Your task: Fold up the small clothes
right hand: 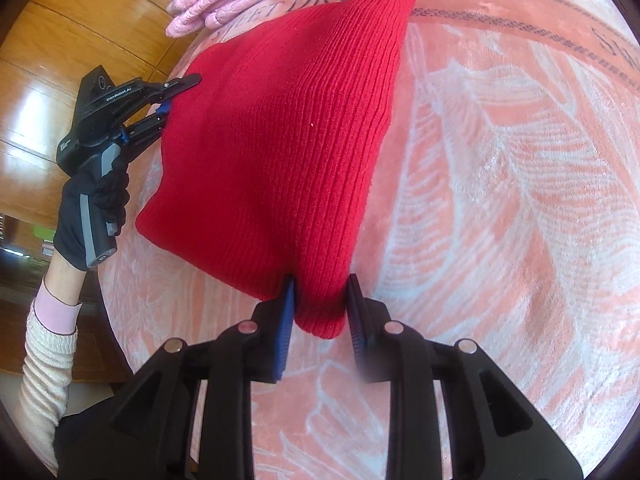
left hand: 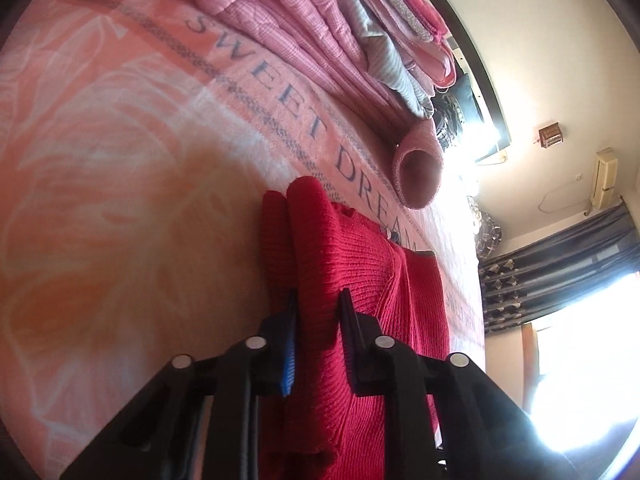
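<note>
Two layers of the red knit garment [left hand: 352,280] sit bunched between the jaws of the left gripper [left hand: 318,308] in the left wrist view, clamped on a fold of it above the pink blanket [left hand: 120,160], with folded pink bedding [left hand: 304,28] piled beyond. From the right wrist view, the right gripper [right hand: 322,296] pinches a lower corner while the gloved hand [right hand: 90,216] works the other tool at the far edge. To fold cleanly, both grips should probably travel together, keeping the edge taut and level before lowering it onto the blanket.
</note>
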`<state>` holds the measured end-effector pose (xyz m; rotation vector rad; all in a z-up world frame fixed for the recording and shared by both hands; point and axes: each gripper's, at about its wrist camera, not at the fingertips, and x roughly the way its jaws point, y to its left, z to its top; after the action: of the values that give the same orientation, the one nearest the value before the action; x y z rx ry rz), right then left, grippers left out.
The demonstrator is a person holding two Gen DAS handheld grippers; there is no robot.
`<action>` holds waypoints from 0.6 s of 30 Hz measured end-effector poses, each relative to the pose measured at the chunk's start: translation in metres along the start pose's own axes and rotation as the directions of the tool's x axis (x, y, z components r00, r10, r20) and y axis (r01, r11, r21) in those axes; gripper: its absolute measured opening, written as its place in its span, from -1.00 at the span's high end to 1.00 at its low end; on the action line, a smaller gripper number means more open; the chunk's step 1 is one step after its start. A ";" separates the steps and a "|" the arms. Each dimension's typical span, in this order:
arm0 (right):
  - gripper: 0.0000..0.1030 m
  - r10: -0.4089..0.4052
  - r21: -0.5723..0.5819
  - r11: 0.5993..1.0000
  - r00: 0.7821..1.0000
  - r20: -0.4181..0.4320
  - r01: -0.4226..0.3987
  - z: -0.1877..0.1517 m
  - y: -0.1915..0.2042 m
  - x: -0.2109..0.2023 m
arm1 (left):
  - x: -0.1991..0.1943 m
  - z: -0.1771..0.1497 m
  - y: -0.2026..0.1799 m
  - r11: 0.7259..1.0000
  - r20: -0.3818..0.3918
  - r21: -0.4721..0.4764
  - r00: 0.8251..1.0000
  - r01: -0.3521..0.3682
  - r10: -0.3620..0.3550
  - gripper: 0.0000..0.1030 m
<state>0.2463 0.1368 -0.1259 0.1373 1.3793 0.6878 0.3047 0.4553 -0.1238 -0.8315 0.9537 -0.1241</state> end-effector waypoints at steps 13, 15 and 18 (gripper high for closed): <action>0.44 -0.005 -0.008 1.000 1.000 0.006 0.005 -0.003 0.000 -0.003 | -0.022 -0.009 0.019 0.989 -0.030 -0.074 0.991 0.127 -0.130 -0.01; 0.43 -0.001 -0.002 1.000 1.000 0.006 0.001 -0.003 -0.001 -0.002 | -0.024 -0.015 0.022 0.982 -0.065 -0.090 0.983 0.165 -0.171 -0.01; 0.43 0.002 0.001 1.000 1.000 0.006 -0.002 -0.004 -0.001 -0.001 | -0.018 -0.027 0.027 0.982 -0.124 -0.086 0.976 0.168 -0.178 -0.01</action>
<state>0.2433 0.1346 -0.1265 0.1412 1.3743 0.6874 0.2667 0.4666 -0.1381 -0.9854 1.0131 -0.2981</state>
